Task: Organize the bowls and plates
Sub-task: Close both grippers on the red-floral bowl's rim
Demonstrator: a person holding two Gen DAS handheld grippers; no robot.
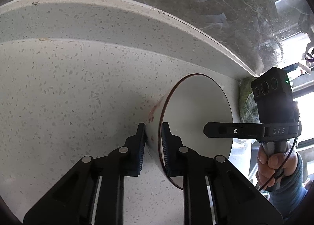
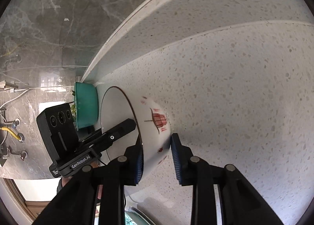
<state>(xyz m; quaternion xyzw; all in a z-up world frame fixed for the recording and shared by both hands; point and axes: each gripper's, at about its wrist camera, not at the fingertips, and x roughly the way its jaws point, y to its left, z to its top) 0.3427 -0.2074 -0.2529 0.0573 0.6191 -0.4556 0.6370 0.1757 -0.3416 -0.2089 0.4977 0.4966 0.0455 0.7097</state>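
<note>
While the white bowl (image 1: 196, 119) sat on the speckled countertop (image 1: 78, 91) near the backsplash, the left gripper (image 1: 154, 142) was clamped on its rim, one pad inside, one outside, and the right gripper (image 2: 156, 158) straddled the opposite rim likewise, pads pressing. A teal bowl (image 2: 86, 105) stood just behind.

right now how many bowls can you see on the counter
2. A white bowl with red markings sits on the speckled counter, both grippers straddling its rim. A teal bowl stands behind it by the wall. Others may lie out of view.
</note>
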